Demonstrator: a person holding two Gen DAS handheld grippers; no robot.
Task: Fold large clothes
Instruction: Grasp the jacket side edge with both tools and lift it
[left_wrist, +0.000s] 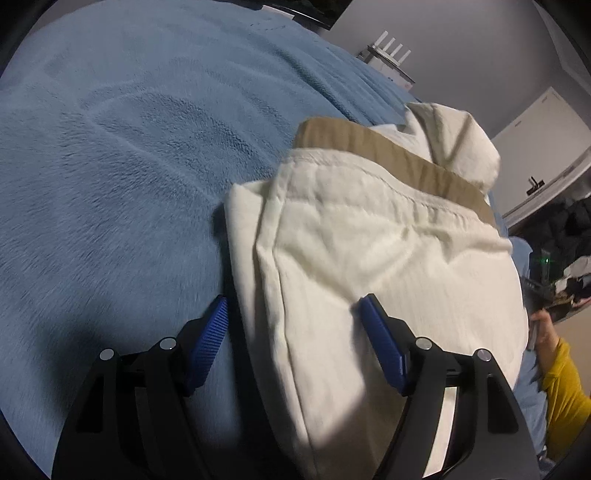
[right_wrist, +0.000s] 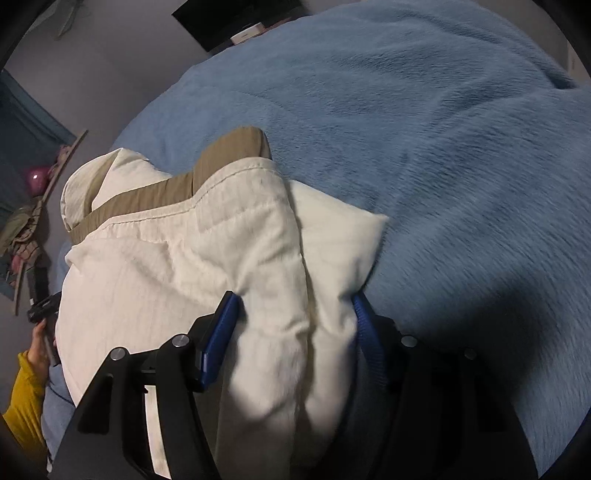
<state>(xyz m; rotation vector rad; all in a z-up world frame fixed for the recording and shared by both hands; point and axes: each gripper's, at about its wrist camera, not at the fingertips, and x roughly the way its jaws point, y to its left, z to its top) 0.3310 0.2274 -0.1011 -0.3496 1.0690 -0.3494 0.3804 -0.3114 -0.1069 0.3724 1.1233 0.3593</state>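
Note:
A folded cream garment (left_wrist: 369, 258) with a tan band (left_wrist: 388, 147) lies on a blue fleece blanket (left_wrist: 129, 166). My left gripper (left_wrist: 293, 317) has its jaws wide apart, one on each side of the garment's near left edge; the cloth bulges between the blue pads (left_wrist: 208, 343). In the right wrist view the same cream garment (right_wrist: 203, 266) with the tan band (right_wrist: 221, 162) fills the middle. My right gripper (right_wrist: 293, 314) straddles its near right edge, pads (right_wrist: 218, 339) pressing the thick fold on both sides.
The blue blanket (right_wrist: 443, 147) covers the bed all around. A white router (left_wrist: 388, 55) and white cabinet (left_wrist: 535, 125) stand at the far right. The person's yellow sleeve (left_wrist: 565, 398) and hand (right_wrist: 37, 347) are beside the garment. Clutter (right_wrist: 26, 229) sits on the floor at the left.

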